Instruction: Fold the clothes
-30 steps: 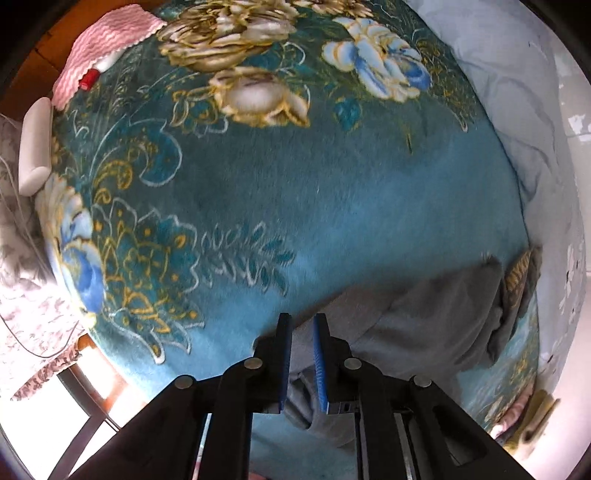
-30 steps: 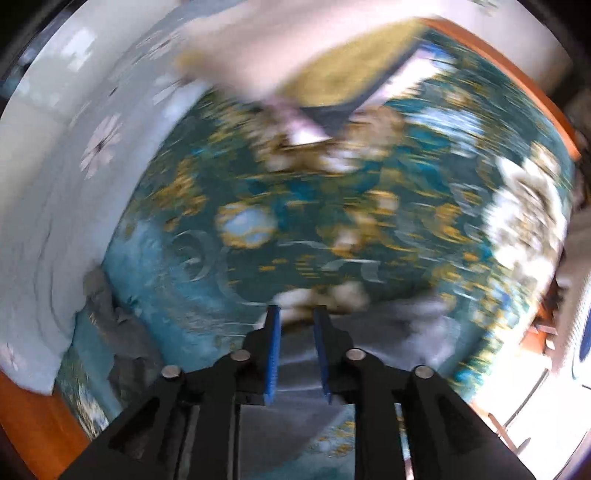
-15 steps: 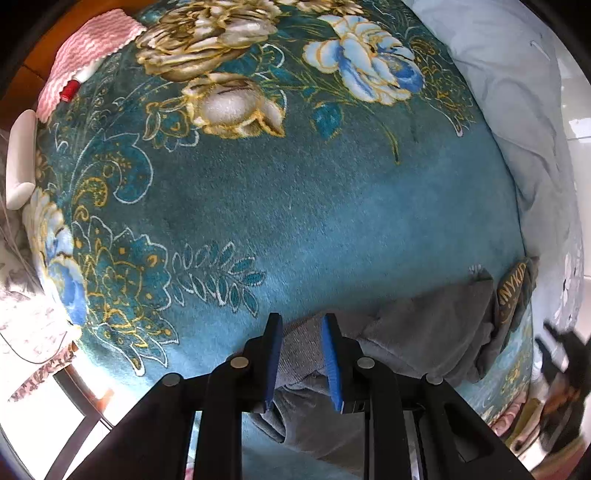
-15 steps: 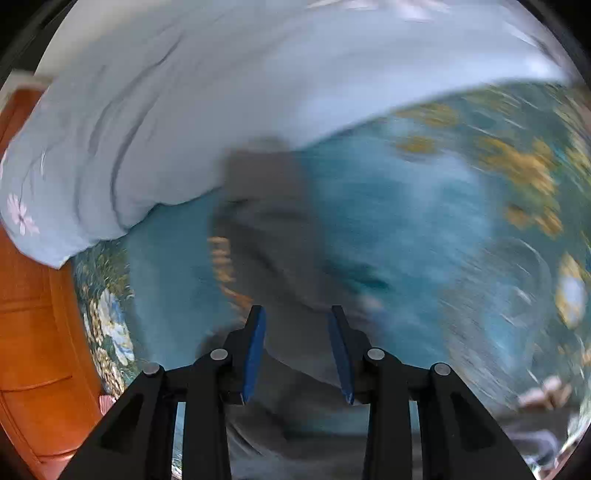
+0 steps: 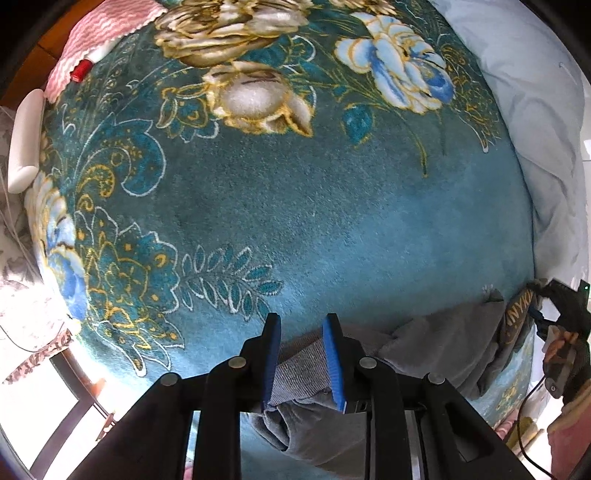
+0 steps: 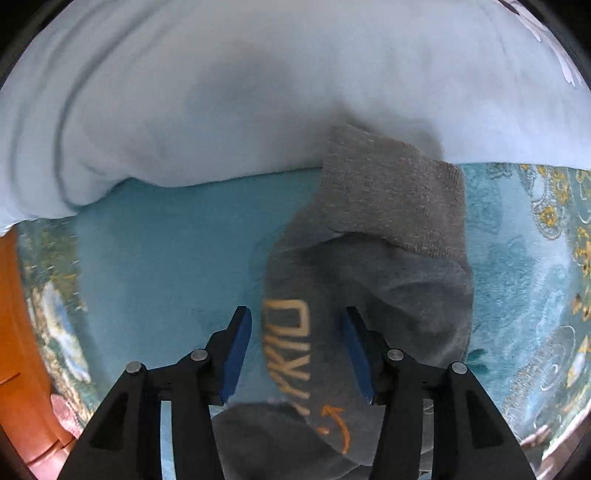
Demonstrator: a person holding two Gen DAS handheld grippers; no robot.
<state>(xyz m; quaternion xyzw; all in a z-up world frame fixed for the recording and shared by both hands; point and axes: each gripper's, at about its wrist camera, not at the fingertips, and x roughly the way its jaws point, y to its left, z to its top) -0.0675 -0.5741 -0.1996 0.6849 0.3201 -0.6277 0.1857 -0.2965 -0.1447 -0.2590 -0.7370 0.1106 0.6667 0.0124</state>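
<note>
Left gripper [image 5: 301, 321] partly open, jaws straddling the ribbed edge of the gray garment [image 5: 436, 343], lower center of frame. Right gripper [image 6: 297, 321] wide open over the lettered part, gripping nothing. Garment lies crumpled on the teal blanket [image 5: 295, 192], lower right.

One grey garment [image 5: 436, 343], one teal floral blanket [image 5: 295, 206], one pale blue quilt [image 6: 221, 92], one pink cloth [image 5: 99, 33], one white cylinder [image 5: 26, 140]
</note>
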